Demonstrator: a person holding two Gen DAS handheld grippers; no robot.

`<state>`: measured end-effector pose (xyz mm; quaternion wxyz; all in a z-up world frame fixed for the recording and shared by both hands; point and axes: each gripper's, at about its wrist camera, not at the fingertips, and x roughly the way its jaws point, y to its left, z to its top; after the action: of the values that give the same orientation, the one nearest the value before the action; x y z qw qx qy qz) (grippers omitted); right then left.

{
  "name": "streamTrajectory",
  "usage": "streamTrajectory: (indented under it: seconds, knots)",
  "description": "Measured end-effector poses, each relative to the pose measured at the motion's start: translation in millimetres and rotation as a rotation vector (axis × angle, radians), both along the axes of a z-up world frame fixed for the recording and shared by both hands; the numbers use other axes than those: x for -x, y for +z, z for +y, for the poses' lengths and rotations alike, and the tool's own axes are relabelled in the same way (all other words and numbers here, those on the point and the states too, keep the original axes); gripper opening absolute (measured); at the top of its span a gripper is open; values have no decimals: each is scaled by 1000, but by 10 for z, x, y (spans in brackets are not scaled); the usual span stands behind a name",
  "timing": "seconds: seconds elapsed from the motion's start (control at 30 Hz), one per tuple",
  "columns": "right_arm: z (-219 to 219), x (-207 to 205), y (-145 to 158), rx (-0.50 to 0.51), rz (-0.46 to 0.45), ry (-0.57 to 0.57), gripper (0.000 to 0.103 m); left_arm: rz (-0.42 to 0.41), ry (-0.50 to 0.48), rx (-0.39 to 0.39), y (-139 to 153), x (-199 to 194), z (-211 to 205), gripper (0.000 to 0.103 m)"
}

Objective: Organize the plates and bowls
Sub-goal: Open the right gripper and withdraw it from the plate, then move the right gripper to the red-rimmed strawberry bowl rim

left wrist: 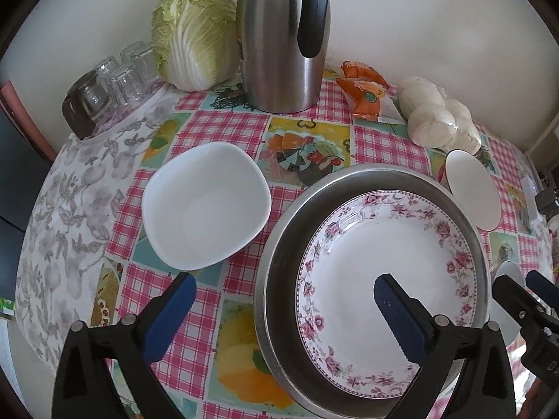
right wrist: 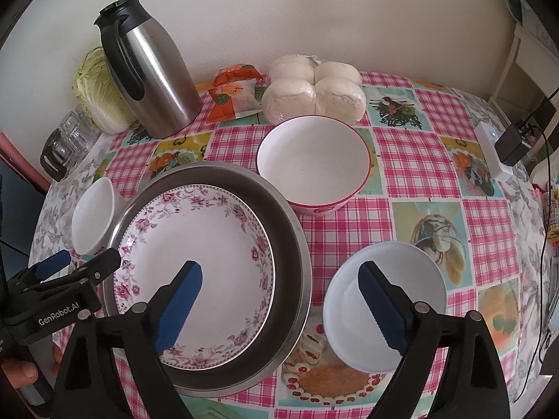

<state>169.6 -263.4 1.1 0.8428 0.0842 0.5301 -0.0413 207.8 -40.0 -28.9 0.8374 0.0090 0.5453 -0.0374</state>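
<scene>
A white plate with a pink flower border (left wrist: 377,244) (right wrist: 199,241) lies inside a round steel basin (left wrist: 276,279) (right wrist: 297,244). My left gripper (left wrist: 284,289) (right wrist: 84,262) is open over the basin's left rim, one finger above the plate and one above the cloth. My right gripper (right wrist: 279,272) (left wrist: 520,284) is open over the basin's right rim, nothing pressed between its pads. A squarish white bowl (left wrist: 206,206) (right wrist: 94,216) sits left of the basin. A red-rimmed bowl (right wrist: 314,160) (left wrist: 473,190) stands behind it. A small white bowl (right wrist: 412,272) lies under my right finger.
Along the wall stand a steel thermos jug (left wrist: 279,42), a cabbage (left wrist: 195,31), upturned glasses (left wrist: 115,80), orange packets (left wrist: 363,94) and a bag of white buns (left wrist: 440,118). A white power strip (right wrist: 492,153) with cables lies at the table's right edge.
</scene>
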Motion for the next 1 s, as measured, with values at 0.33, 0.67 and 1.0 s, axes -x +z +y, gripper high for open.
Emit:
streamTrajectory:
  seconds: [0.33,0.67,1.0]
  knots:
    - [-128,-82,0,4,-21,-23,92,-30,15,-6,67,-60,-67,103]
    - [-419,-215,-70,-11,-39,-73,92,-68,6,-37,96,-225,-232,103]
    - [-774,-372,-190,-30,-58,-160,92,-139,9,-74,184,-355,-386,103]
